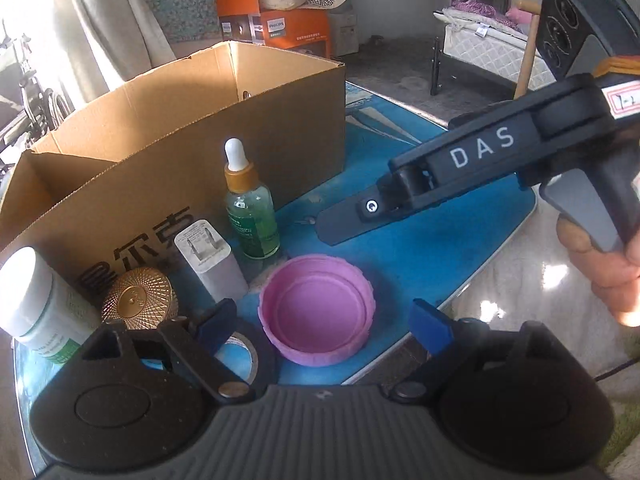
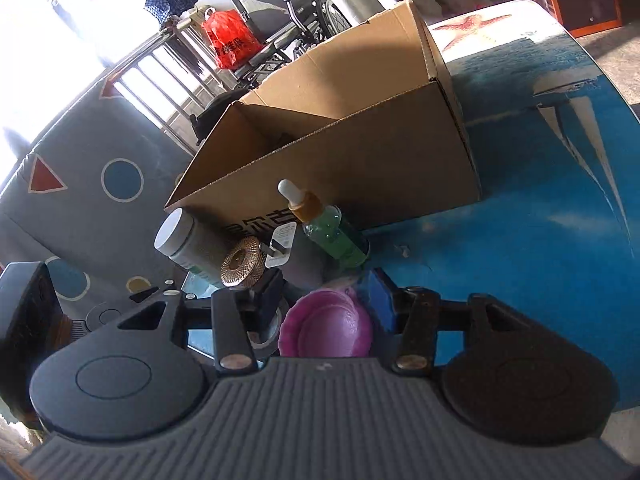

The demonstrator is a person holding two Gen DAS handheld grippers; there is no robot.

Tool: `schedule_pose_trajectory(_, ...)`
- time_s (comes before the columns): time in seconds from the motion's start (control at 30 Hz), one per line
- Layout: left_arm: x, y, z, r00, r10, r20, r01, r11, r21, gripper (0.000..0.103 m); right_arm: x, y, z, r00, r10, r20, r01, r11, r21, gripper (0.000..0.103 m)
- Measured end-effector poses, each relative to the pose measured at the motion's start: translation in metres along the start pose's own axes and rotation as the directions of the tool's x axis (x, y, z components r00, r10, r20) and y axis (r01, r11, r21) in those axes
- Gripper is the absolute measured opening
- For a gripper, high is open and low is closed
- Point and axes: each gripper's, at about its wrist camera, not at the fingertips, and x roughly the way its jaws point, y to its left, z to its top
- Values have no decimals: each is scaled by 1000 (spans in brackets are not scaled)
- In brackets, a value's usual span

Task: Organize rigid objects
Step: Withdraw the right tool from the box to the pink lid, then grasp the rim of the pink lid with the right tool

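Beside an open cardboard box (image 1: 200,120) (image 2: 360,152) on the blue table (image 1: 420,260) stand a green dropper bottle (image 1: 252,216) (image 2: 332,236), a white charger (image 1: 210,260) (image 2: 280,248), a gold round lid (image 1: 138,300) (image 2: 244,266) and a white jar (image 1: 36,304) (image 2: 188,240). In front lie a pink lid (image 1: 316,312) (image 2: 326,332) and a black tape roll (image 1: 256,356). My left gripper (image 1: 324,326) is open wide, its pads either side of the pink lid and short of it. My right gripper (image 1: 344,224) (image 2: 324,294) hovers above the table right of the bottle, partly open, holding nothing.
Orange boxes (image 1: 280,20) and a mattress (image 1: 488,48) stand on the floor behind the table. A wheelchair (image 2: 280,12), a red bag (image 2: 230,40) and a patterned mat (image 2: 100,184) lie beyond the box. The table's curved edge (image 1: 500,248) runs close on the right.
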Motion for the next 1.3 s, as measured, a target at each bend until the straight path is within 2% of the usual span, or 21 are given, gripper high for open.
schedule_pose_trajectory(0.17,17,-10,-1,996,89,-17,-88,994,65,89,21,9,-11,997,-75,-20,74,995,-73,33)
schedule_pose_trajectory(0.23,22,-10,-1,995,90,-34,-88,994,62,88,29,15,-7,995,-90,-41,85,991,-108,23)
schedule_pose_trajectory(0.43,32,-4,4,995,79,-62,-76,996,41,82,43,19,-11,990,-123,-73,107,976,-190,14)
schedule_pose_trajectory(0.53,34,-5,6,996,68,-62,-66,997,41,75,41,18,-11,990,-122,-70,107,975,-193,14)
schedule_pose_trajectory(0.7,34,-15,11,997,49,-54,-47,998,45,75,33,10,-10,989,-135,-56,123,977,-177,14)
schedule_pose_trajectory(0.9,39,-32,19,999,-6,-37,8,997,73,75,20,-5,-13,984,-171,-38,164,976,-143,14)
schedule_pose_trajectory(1.07,43,-38,23,999,-2,-41,6,996,90,75,15,-12,-16,983,-182,-25,177,976,-127,14)
schedule_pose_trajectory(1.3,53,-36,30,998,-10,-63,13,999,52,76,13,-16,-19,986,-169,-9,166,978,-127,14)
